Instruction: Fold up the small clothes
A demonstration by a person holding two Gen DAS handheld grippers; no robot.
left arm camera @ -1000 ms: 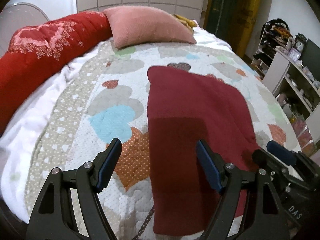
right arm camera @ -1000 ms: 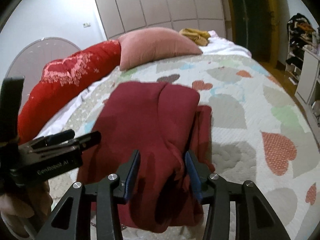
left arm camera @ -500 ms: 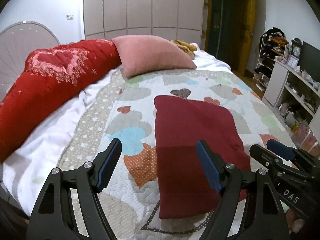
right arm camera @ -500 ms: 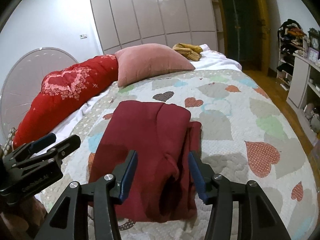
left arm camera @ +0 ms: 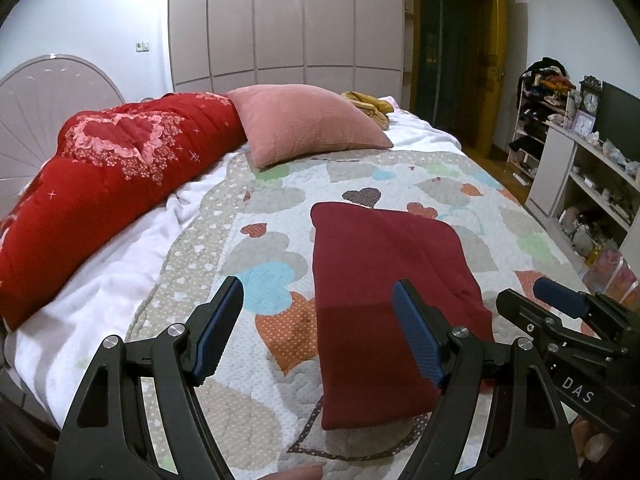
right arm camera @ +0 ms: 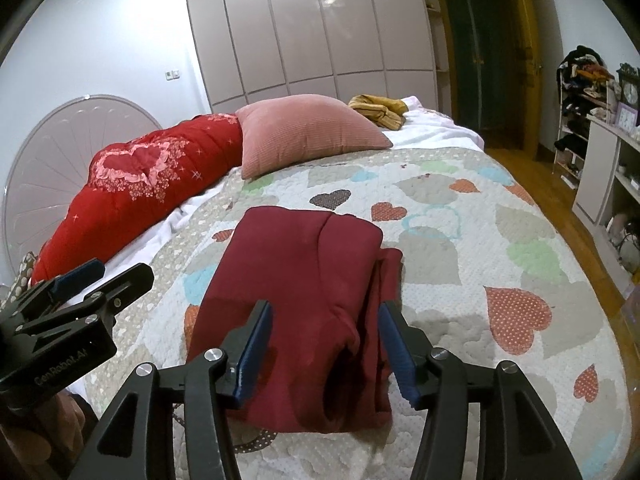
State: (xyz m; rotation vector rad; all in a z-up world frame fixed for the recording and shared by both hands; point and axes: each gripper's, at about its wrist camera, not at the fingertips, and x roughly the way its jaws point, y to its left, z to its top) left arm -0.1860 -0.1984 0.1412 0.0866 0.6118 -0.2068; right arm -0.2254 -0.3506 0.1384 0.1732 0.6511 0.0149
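A dark red garment (left arm camera: 384, 296) (right arm camera: 308, 300) lies folded into a long rectangle on the heart-patterned quilt (left arm camera: 260, 280). My left gripper (left arm camera: 320, 332) hovers open above its near left edge, nothing between its blue pads. My right gripper (right arm camera: 326, 356) hangs above the garment's near end with its jaws opening; the pads are clear of the cloth. Each gripper shows in the other's view, the right gripper (left arm camera: 560, 320) at the right edge and the left gripper (right arm camera: 76, 292) at the left edge.
A pink pillow (left arm camera: 308, 124) and a red duvet (left arm camera: 100, 184) lie at the head of the bed. Yellow clothes (right arm camera: 376, 110) sit behind the pillow. White shelves (left arm camera: 588, 184) stand to the right, across a strip of wooden floor (right arm camera: 560, 208).
Both grippers rose and pulled back from the garment, so more of the bed and room shows. The right jaws widened a little. The garment stayed put.
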